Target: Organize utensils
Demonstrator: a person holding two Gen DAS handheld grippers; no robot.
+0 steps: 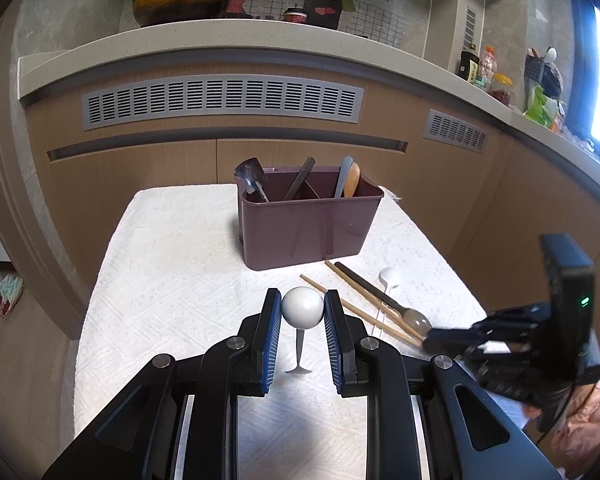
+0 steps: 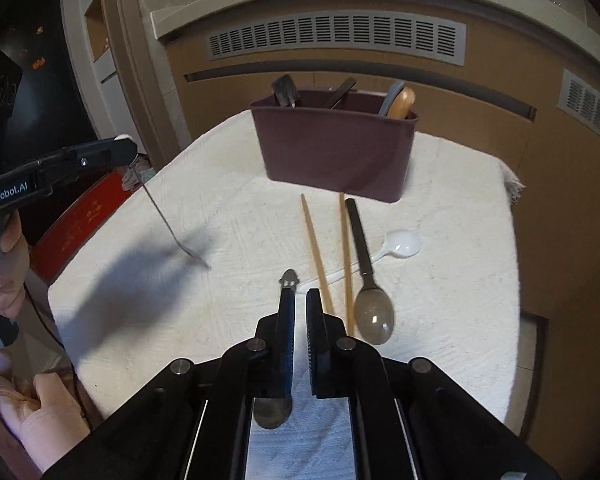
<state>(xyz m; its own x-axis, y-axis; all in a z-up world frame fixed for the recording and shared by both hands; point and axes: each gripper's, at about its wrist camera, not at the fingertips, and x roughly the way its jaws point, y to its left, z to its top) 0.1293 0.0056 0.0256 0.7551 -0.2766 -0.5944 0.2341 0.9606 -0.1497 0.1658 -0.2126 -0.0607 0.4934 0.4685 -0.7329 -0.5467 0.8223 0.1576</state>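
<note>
Held ladle: the left hand-held gripper [image 1: 302, 322] clamps the round white bowl of a white ladle [image 1: 302, 307] between its blue pads; the thin metal handle hangs down, its end just above the white cloth [image 1: 172, 272], as the right wrist view shows

Right hand-held gripper [image 2: 297, 312]: jaws narrow, almost together; a dark metal utensil [image 2: 289, 280] lies along the left finger, its tip poking past the fingertip and its rounded end showing below the jaws; whether the pads grip it I cannot tell

Loose utensils: 2 wooden chopsticks [image 2: 318, 256] lie on the cloth in front of the caddy; just right of them a black-handled spoon [image 2: 366, 276], bowl toward the camera; further right a white plastic spoon [image 2: 400, 245]

Caddy: a maroon utensil caddy [image 1: 308, 224] stands upright at the far end of the tabletop; 3 compartments; left holds a dark spatula [image 1: 251, 178]; middle a dark stick-like utensil [image 1: 299, 178]; right a grey spoon [image 1: 345, 174] and a wooden spoon [image 1: 353, 179]

Surroundings: brown cabinet fronts with grey vents [image 1: 220, 98] behind; a hand [image 2: 6, 276] grips the left gripper's handle
</note>
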